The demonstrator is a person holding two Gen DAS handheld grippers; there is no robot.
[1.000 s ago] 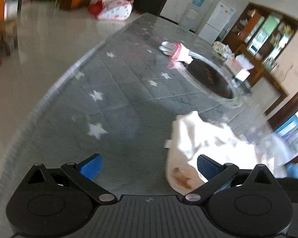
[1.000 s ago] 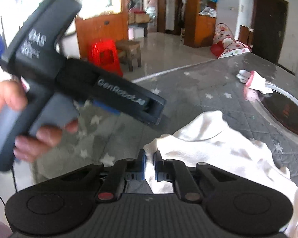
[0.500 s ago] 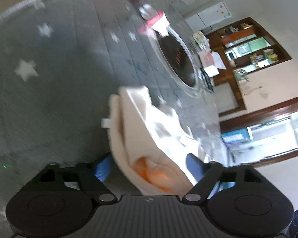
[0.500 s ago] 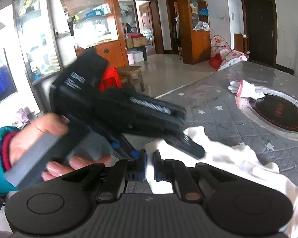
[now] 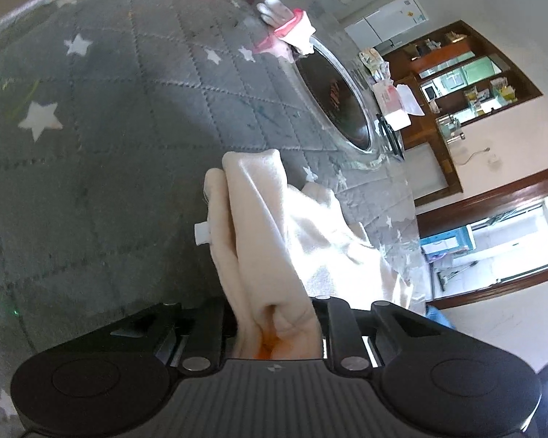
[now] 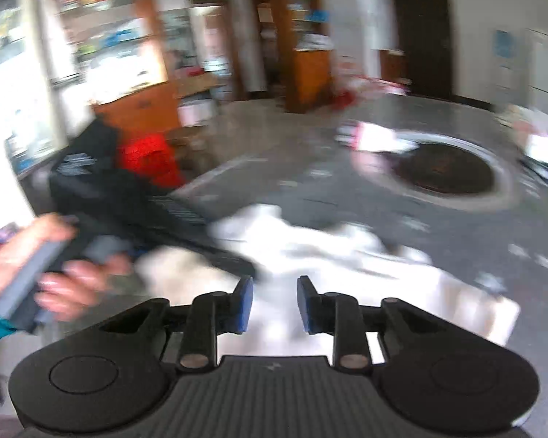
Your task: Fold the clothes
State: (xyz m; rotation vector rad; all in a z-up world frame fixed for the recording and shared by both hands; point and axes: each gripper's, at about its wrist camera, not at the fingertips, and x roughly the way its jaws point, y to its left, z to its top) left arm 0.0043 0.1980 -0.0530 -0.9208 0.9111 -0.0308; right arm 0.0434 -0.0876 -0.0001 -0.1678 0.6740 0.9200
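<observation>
The left gripper (image 5: 274,314), gaping wide around the cream garment (image 5: 259,226) a second ago, is now pinching a bunched fold of it, the cloth rising from the jaws over the grey star-quilted table (image 5: 91,146). The right gripper (image 6: 272,303), clamped narrow on the cloth's edge half a second back, is now parting its blue pads (image 6: 245,303) with nothing between them, the garment lying blurred just ahead. The hold seems to be passing leftward, probably to draw a fold across.

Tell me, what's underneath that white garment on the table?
The white garment lies on a grey star-patterned quilted cover. Its near end is bunched up in the left gripper. Whatever lies beneath its folds is hidden.
</observation>
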